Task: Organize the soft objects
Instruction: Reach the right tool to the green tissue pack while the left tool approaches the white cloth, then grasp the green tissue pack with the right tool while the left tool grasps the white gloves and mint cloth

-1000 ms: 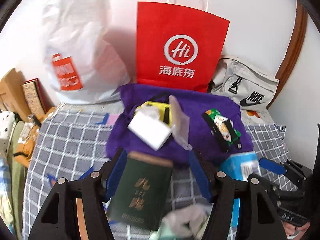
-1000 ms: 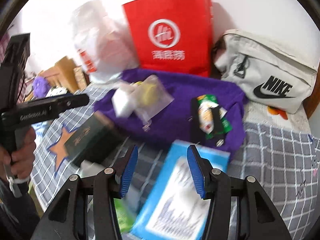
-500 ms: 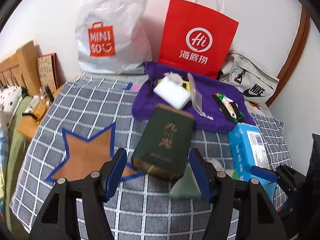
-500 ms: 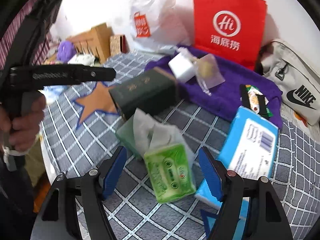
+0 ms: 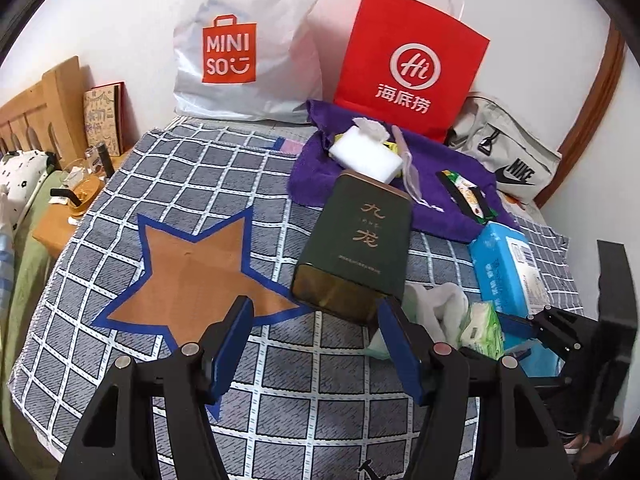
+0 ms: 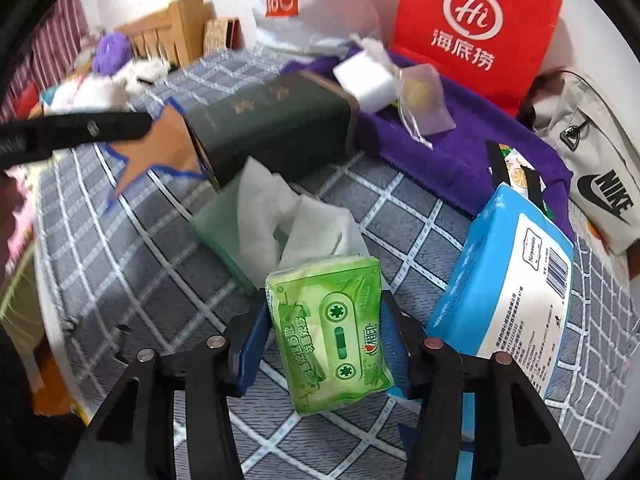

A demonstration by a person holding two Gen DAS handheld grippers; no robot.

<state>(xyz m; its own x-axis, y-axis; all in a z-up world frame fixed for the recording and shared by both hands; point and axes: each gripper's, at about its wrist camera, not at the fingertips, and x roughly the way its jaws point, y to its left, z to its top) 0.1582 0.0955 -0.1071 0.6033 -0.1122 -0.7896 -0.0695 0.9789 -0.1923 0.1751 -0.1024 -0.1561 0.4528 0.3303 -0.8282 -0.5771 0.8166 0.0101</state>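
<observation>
A green tissue pack [image 6: 334,322] with a cassette print lies on the checked cloth between the fingers of my right gripper [image 6: 326,338]; the pads sit against its sides. It also shows in the left wrist view [image 5: 482,326]. A pale green tissue pack [image 6: 236,220] with white tissue sticking out lies just beyond it. A blue tissue pack [image 6: 512,284] lies to the right. A white tissue pack [image 5: 366,154] rests on the purple towel [image 5: 452,196]. My left gripper [image 5: 316,344] is open and empty, above the cloth near the dark green tin [image 5: 358,244].
An orange star outlined in blue tape [image 5: 192,268] marks the cloth at left. A red paper bag [image 5: 408,60], a white Miniso bag [image 5: 244,40] and a grey Nike pouch [image 5: 508,156] stand at the back. A snack packet [image 5: 466,196] lies on the towel.
My left gripper has pulled back and up, so more of the cloth and star shows. My right gripper has moved in onto the green cassette-print tissue pack and its fingers have narrowed around it.
</observation>
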